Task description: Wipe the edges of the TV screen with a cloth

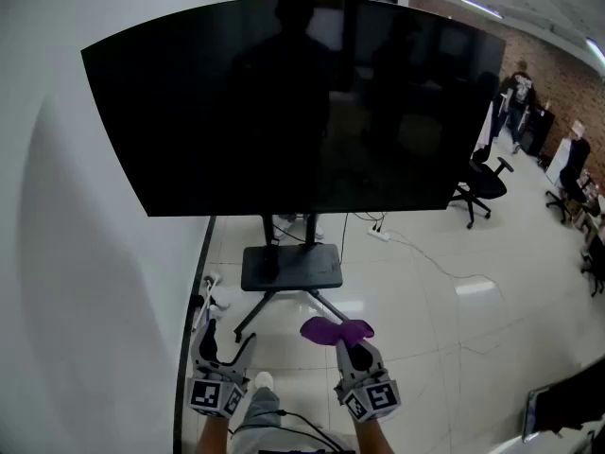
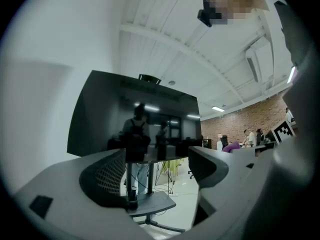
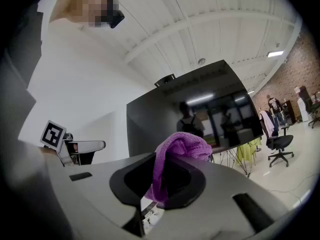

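The dark TV screen (image 1: 293, 102) is filling the head view from 10 o'clock across to 2 o'clock, standing on a wheeled stand (image 1: 291, 268) whose base is sitting on the pale floor (image 1: 425, 310) just below centre; a black office chair (image 1: 482, 183) is standing at 3 o'clock, beside the screen's lower right corner; the left gripper (image 1: 230, 339) is hanging at 7 o'clock with its jaws spread apart and nothing between them, well short of the screen; the right gripper (image 1: 352, 346) is sitting at 6 o'clock, clamping a purple cloth (image 1: 336, 329) that is bunching out past its jaw tips, apart from the screen.
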Motion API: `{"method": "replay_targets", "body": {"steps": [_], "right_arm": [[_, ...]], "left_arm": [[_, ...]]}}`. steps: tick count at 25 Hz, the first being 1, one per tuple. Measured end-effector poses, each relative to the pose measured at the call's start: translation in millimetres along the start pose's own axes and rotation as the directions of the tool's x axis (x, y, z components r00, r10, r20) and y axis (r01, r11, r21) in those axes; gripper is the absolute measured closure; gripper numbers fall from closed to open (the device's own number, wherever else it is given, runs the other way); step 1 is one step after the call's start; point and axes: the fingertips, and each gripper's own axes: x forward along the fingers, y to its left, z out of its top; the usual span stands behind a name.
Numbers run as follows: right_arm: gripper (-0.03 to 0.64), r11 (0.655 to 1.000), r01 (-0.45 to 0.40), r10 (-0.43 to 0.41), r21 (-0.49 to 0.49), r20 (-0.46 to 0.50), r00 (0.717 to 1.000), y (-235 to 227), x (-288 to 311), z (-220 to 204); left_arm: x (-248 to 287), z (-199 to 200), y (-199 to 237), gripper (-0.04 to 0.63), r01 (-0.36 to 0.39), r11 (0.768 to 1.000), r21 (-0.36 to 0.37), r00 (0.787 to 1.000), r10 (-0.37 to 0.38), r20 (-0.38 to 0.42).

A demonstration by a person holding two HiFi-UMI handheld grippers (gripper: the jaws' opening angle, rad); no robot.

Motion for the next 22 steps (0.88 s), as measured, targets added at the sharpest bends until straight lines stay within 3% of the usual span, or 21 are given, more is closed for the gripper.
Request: {"method": "replay_targets", "body": {"steps": [7, 13, 18, 22], "right_arm": [[0.569, 0.998, 0.04, -0.039, -0.04, 0.033, 0.999, 23.0, 125.0, 14.1], [0.569, 0.994, 0.073, -0.07, -0.077, 0.047, 0.996, 44.9, 191.2, 36.8], [0.569, 0.992, 0.086, -0.083, -0.09, 0.033, 0.996, 45.3, 226.1, 23.0], [0.569, 0.993, 0.082, -0.077, -0.089, 0.057, 0.995, 41.6, 244.7, 35.5]], "left_arm": [[81.3, 40.8, 99.6, 0.224, 0.056, 0.998, 0.024, 0.997, -0.057, 0.043], [117.8, 65.4, 170.4, 0.224, 0.083, 0.996, 0.04, 0.994, -0.086, 0.071], [142.8, 50.6, 196.1, 0.224, 0.105, 0.994, 0.022, 0.992, -0.106, 0.071], [161.4, 51.5, 198.8, 0.224, 0.125, 0.991, 0.051, 0.99, -0.128, 0.065]]}}
